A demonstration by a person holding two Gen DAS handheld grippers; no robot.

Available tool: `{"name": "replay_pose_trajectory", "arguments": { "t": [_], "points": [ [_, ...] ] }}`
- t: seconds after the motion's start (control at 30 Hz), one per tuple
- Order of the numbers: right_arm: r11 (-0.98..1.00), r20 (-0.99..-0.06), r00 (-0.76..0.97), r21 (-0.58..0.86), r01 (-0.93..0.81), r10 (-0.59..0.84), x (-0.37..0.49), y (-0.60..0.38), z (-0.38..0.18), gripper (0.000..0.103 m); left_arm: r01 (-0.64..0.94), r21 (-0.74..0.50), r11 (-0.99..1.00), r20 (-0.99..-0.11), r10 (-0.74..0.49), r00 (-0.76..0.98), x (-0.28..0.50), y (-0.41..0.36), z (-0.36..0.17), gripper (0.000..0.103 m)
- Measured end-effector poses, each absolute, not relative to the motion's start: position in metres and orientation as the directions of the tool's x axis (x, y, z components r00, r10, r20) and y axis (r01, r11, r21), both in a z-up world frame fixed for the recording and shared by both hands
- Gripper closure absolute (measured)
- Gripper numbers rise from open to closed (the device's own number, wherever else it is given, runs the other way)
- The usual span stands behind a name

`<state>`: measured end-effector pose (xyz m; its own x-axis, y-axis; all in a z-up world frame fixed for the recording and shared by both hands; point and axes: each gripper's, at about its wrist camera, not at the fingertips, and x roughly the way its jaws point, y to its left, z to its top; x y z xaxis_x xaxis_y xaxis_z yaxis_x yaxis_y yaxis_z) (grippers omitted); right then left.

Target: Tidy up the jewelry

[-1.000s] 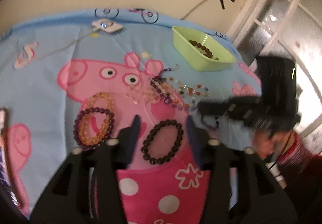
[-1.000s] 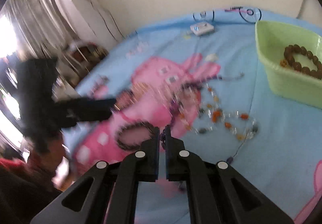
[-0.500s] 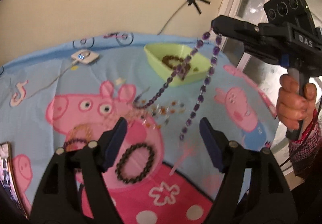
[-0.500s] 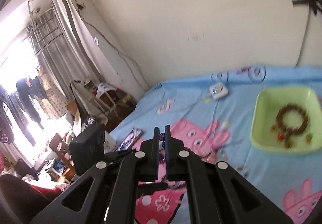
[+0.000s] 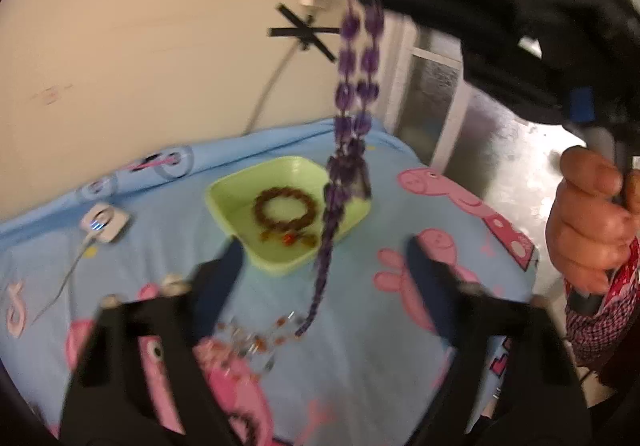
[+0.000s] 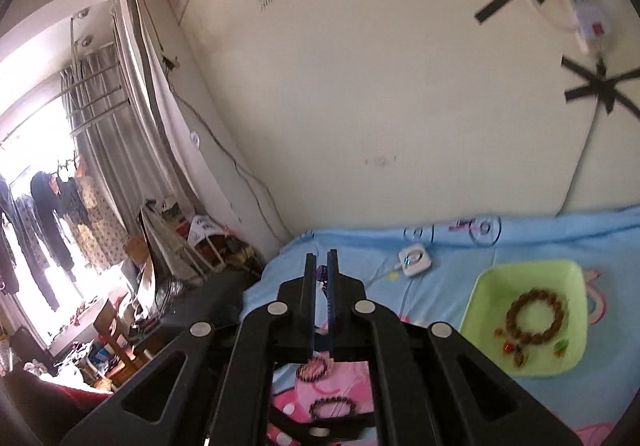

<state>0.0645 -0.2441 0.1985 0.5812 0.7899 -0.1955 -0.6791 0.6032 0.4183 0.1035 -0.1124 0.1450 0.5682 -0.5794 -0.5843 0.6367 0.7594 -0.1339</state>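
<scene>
Since a second ago both tongs have risen off the bed, and the long purple faceted-bead necklace [image 5: 354, 93] that lay tangled on the cartoon-pig bedsheet [image 5: 400, 346] now dangles in the air, tail just above the sheet. Right tongs [image 6: 321, 274] are clenched on the top of that necklace; a purple bead shows between the blue pads. Left tongs [image 5: 320, 266] hold nothing and their jaws are closing, with the necklace's lower strand hanging in front, not pinched.

Step in hand, by my read: carrying the necklace to the light-green plastic tray [image 5: 224, 201], which already has a brown wooden-bead bracelet [image 5: 285, 210] in it. Next move calls for shifting the right tongs over the tray and lowering so the strand piles inside; the left could steady the swinging tail.

Left wrist view shows the full hanging strand, the person's hand [image 5: 588, 221] on the right handle, and loose clear-and-orange beads [image 5: 256, 338] on the sheet. Right wrist view hides the strand below the pads but shows two dark bead bracelets [image 6: 332, 406] waiting on the sheet.
</scene>
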Motion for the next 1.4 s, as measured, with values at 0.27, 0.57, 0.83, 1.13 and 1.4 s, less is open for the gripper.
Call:
{"name": "replay_pose_trajectory", "arguments": {
  "t": [0.27,0.57,0.83,1.13,1.4],
  "points": [
    [0.634,-0.117,0.654,0.422,-0.648,0.747,0.099,-0.28,0.224,0.103,0.638,-0.098,0.764,-0.557,-0.574,0.601,0.158,-0.143,0.192,0.095],
    [0.66,-0.136,0.691,0.469,-0.586,0.71,0.14,-0.304,0.188,0.103,0.603,-0.063,0.795,-0.605,-0.512,0.61,0.199,-0.163,0.165,0.095],
    [0.67,-0.306,0.693,0.659,-0.34,0.652,0.187,-0.317,0.061,0.079,0.492,-0.109,0.864,-0.804,-0.367,0.468,0.223,-0.15,0.079,0.086],
    [0.727,-0.183,0.778,0.531,-0.436,0.601,0.102,-0.314,0.114,0.038,0.368,-0.208,0.906,-0.621,-0.413,0.666,0.146,-0.008,0.153,0.064],
    [0.693,-0.222,0.723,0.558,-0.456,0.654,0.052,-0.284,0.062,0.03,0.174,-0.238,0.956,-0.66,-0.29,0.693,0.064,0.085,0.1,0.057]
  ]
}}
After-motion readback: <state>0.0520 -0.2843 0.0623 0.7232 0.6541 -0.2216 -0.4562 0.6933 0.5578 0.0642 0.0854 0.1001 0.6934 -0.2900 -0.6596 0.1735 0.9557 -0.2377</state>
